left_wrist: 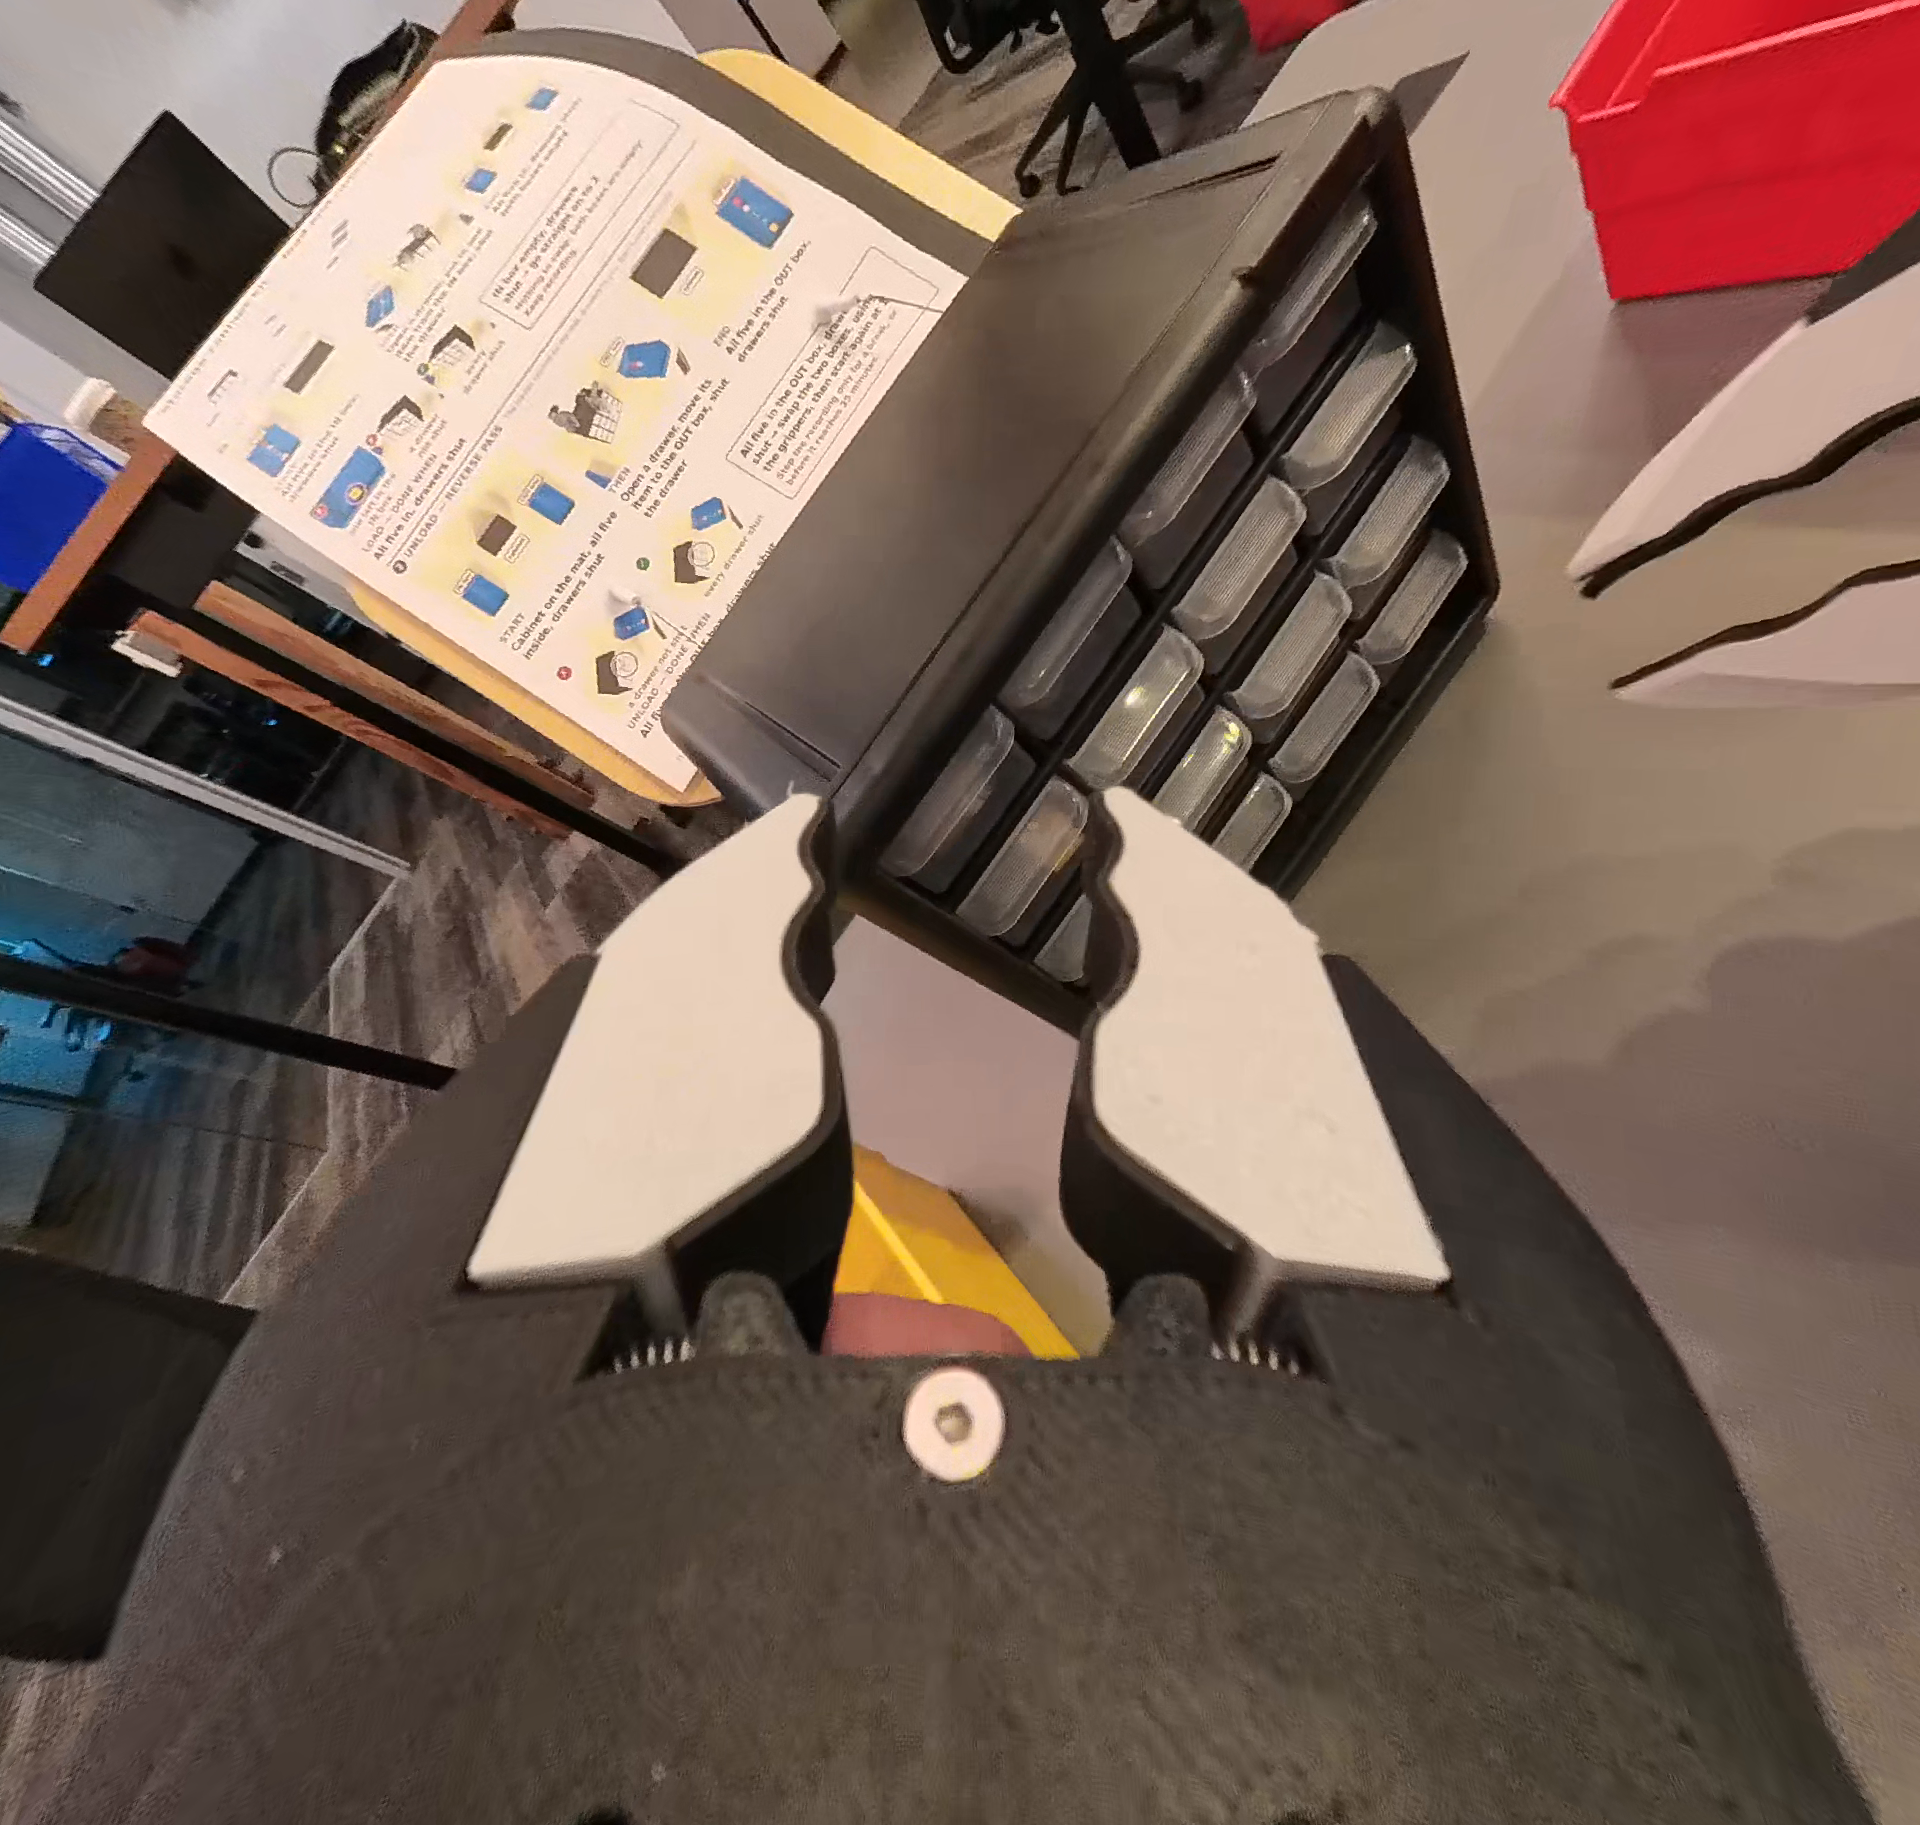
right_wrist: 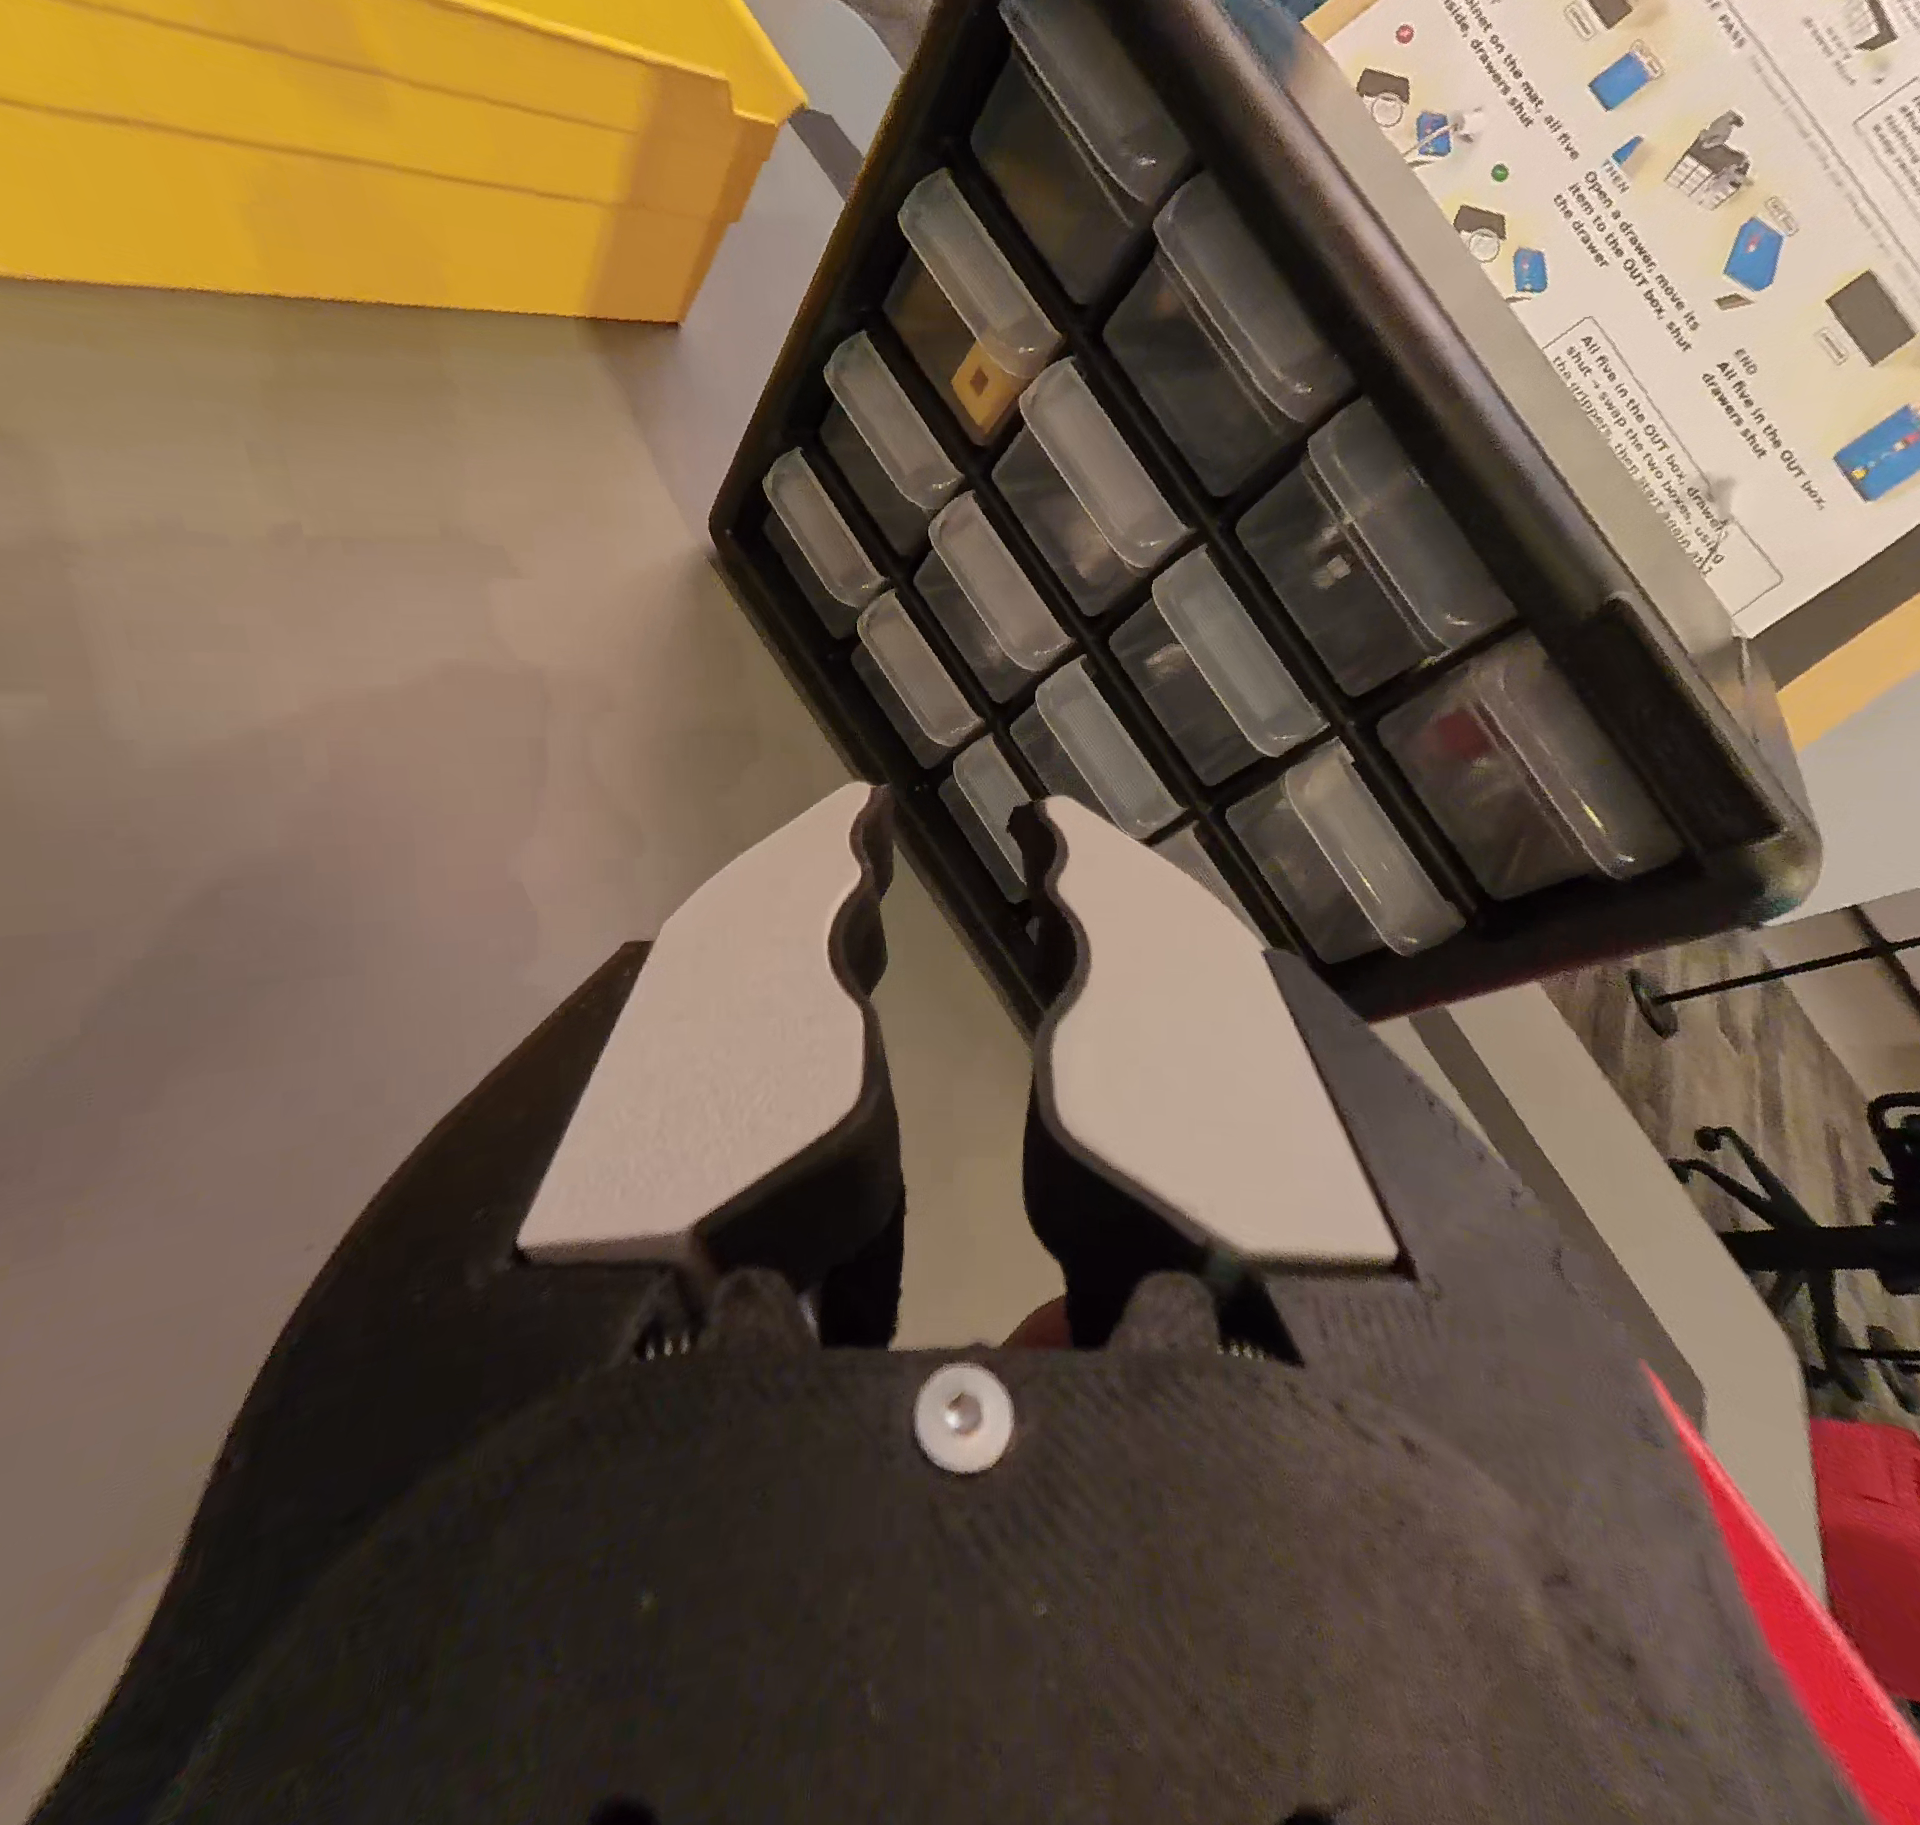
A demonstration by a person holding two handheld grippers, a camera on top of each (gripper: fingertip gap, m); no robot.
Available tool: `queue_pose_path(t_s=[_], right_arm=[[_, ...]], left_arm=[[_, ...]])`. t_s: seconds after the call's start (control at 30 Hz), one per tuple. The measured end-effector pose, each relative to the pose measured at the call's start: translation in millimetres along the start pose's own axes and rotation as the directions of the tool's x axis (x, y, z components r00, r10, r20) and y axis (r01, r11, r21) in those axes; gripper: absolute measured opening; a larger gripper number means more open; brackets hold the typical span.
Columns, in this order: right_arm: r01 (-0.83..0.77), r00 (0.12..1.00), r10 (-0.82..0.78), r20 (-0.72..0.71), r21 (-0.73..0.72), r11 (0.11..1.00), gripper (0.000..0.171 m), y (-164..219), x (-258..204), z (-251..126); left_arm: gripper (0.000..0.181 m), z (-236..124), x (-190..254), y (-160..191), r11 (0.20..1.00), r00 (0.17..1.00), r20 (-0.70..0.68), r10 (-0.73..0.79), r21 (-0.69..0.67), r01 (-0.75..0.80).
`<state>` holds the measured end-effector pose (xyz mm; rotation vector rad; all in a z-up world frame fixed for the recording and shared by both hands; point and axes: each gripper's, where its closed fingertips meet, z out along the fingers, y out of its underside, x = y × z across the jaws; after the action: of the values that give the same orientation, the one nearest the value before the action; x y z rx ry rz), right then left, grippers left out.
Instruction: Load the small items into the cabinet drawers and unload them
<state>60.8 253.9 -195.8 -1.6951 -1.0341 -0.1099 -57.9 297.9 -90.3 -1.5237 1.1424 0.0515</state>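
A black cabinet [left_wrist: 1039,445] with several clear drawers stands on the grey table; it also shows in the right wrist view [right_wrist: 1382,248]. All the drawers look shut. One drawer holds an orange item with a dark square [right_wrist: 982,388], another a red item [right_wrist: 1465,736]. My left gripper [left_wrist: 961,830] is open and empty, just in front of the cabinet's lower left corner. My right gripper [right_wrist: 961,819] is open and empty, with a narrower gap, its tips near the cabinet's bottom edge. White fingers with wavy black edges [left_wrist: 1745,487] show at the right of the left wrist view.
A red bin [left_wrist: 1745,134] stands on the table right of the cabinet, its edge close under my right gripper [right_wrist: 1818,1619]. A yellow bin [right_wrist: 364,113] stands left of the cabinet, and shows below my left gripper [left_wrist: 935,1245]. An instruction sheet [left_wrist: 520,373] leans behind the cabinet. Spacing between my two grippers at the tips: around 15 cm.
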Motion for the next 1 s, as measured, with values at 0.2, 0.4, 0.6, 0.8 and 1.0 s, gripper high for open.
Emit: queue_pose_path(t_s=[0.2, 0.4, 0.6, 0.8, 1.0], right_arm=[[0.003, 1.000, -0.003, 0.000, 0.006, 1.000, 0.031, 0.8, -2.0, 6.1], [0.000, 1.000, 0.000, 0.003, 0.006, 1.000, 0.041, 5.4, -3.4, 15.2], [-0.030, 1.000, 0.030, -0.008, 0.008, 1.000, 0.045, 10.3, 3.8, 16.6], [-0.018, 1.000, 0.018, -0.009, -0.004, 1.000, 0.049, 20.1, 1.7, 19.0], [-0.032, 0.999, 0.032, 0.007, 0.018, 0.999, 0.056, 14.5, -2.3, 21.9]], left_arm=[[0.051, 2.6, -1.2, 9.5, 0.999, 0.999, 0.009, -0.037, -0.008, 0.037], [0.064, 8.3, -4.5, 17.0, 0.998, 0.998, 0.020, -0.054, -0.016, 0.055], [0.067, 18.6, -4.6, 24.9, 0.995, 0.995, 0.015, -0.098, -0.012, 0.098], [0.066, 28.0, -4.6, 17.7, 0.990, 0.990, -0.008, -0.138, 0.019, 0.138], [0.068, 27.4, -6.3, 18.1, 0.997, 0.996, 0.026, -0.080, -0.002, 0.081]])
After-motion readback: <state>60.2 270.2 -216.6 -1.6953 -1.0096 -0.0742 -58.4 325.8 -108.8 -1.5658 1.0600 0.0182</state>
